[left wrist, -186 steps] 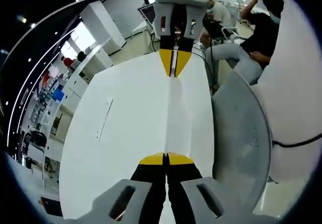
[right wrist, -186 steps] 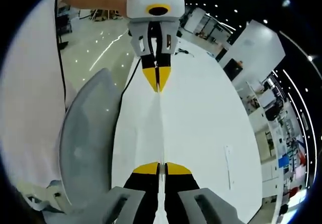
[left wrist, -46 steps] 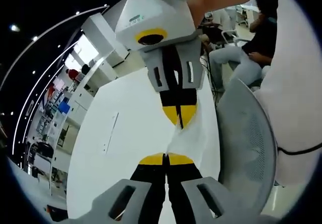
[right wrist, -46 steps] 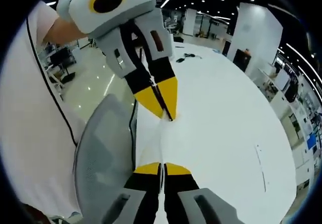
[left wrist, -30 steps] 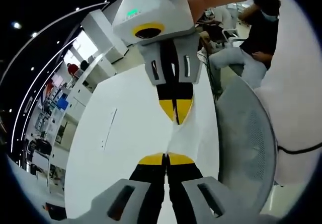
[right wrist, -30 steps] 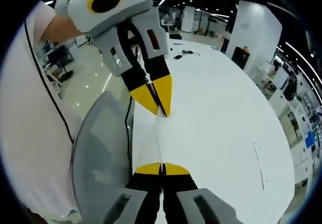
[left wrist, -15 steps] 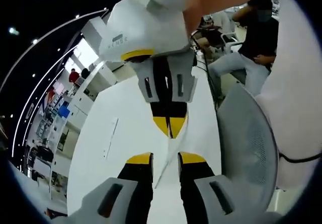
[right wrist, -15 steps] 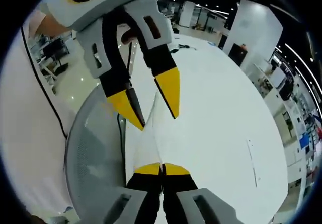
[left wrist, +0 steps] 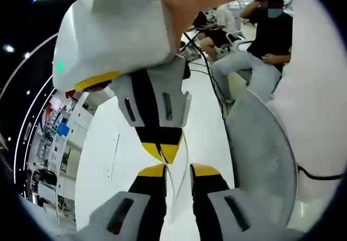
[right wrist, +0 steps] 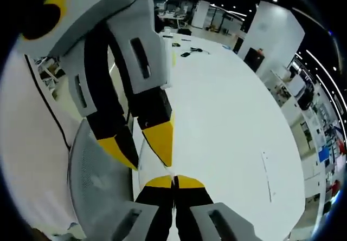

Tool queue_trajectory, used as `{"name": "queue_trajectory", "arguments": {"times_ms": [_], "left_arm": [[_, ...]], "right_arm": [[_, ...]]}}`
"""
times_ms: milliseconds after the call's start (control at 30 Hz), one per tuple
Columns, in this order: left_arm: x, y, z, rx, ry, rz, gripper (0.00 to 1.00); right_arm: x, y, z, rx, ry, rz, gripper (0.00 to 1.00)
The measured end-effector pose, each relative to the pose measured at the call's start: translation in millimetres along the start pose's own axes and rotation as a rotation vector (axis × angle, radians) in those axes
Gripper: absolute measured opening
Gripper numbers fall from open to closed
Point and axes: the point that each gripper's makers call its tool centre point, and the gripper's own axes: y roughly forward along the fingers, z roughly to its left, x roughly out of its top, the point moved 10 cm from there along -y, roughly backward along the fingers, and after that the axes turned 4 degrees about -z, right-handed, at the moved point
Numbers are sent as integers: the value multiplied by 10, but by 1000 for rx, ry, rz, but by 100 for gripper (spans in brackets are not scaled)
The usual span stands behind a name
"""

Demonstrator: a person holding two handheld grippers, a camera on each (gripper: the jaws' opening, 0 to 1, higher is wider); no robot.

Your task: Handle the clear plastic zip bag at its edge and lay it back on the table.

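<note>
The clear plastic zip bag (right wrist: 145, 168) is a thin, nearly see-through sheet hanging edge-on over the white table (right wrist: 227, 132). My right gripper (right wrist: 173, 181) is shut on its edge. In the left gripper view the right gripper (left wrist: 161, 153) comes down from the top, its yellow tips pinched together just above my left gripper (left wrist: 178, 169). The left gripper's jaws stand apart with the bag's edge (left wrist: 172, 184) running loose between them. In the right gripper view the left gripper (right wrist: 150, 164) looms very close with spread jaws.
A grey mesh chair (left wrist: 260, 154) (right wrist: 92, 187) stands at the table's (left wrist: 124, 143) near edge, beside a person in a white shirt (left wrist: 320, 89). Seated people (left wrist: 260, 46) are beyond the table's far end. Cables (right wrist: 192, 50) lie on the far part of the table.
My left gripper went from shut on the bag's edge to open and let it go. The two grippers have drawn much closer. The right gripper still pinches the bag.
</note>
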Motion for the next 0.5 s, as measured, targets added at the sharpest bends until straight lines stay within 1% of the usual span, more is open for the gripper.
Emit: {"name": "queue_trajectory", "arguments": {"times_ms": [67, 133, 367, 500], "left_arm": [[27, -45, 26, 21, -11, -24, 13], [34, -71, 34, 25, -16, -30, 12], [93, -98, -12, 21, -4, -44, 11], [72, -53, -27, 8, 2, -24, 11]], "right_arm": [[-5, -1, 5, -5, -5, 8, 0], [-7, -3, 16, -6, 0, 8, 0], [4, -15, 0, -18, 3, 17, 0], [29, -30, 10, -18, 3, 10, 0]]}}
